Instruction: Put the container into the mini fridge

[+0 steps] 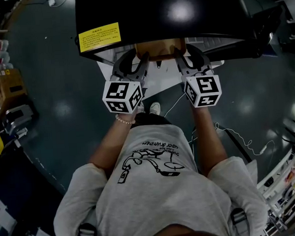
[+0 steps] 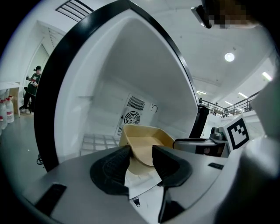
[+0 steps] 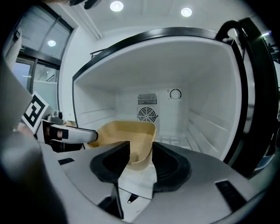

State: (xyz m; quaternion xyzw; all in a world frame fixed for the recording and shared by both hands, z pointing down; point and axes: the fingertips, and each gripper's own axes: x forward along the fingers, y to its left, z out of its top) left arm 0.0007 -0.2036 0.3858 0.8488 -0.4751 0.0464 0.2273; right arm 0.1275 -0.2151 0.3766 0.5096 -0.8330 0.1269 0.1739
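A tan, open-topped container [image 1: 160, 48] hangs between both grippers at the mouth of the black mini fridge [image 1: 160, 13]. My left gripper [image 1: 134, 65] is shut on its left rim and my right gripper [image 1: 189, 61] on its right rim. In the left gripper view the container [image 2: 146, 140] sits in front of the white fridge interior, with its wall pinched in my left gripper [image 2: 141, 151]. The right gripper view shows the container [image 3: 127, 131] clamped in my right gripper [image 3: 141, 148], and the left gripper's arm [image 3: 70, 134] beside it. The back fan vent [image 3: 147, 114] lies straight ahead.
The fridge's black door frame [image 3: 253, 87] curves along the right, with ribbed side walls inside. A white surface [image 1: 160, 79] lies under the grippers. Cables [image 1: 239, 139] trail on the dark floor, and boxes [image 1: 4, 84] stand at the left. A person [image 2: 30, 87] stands far off.
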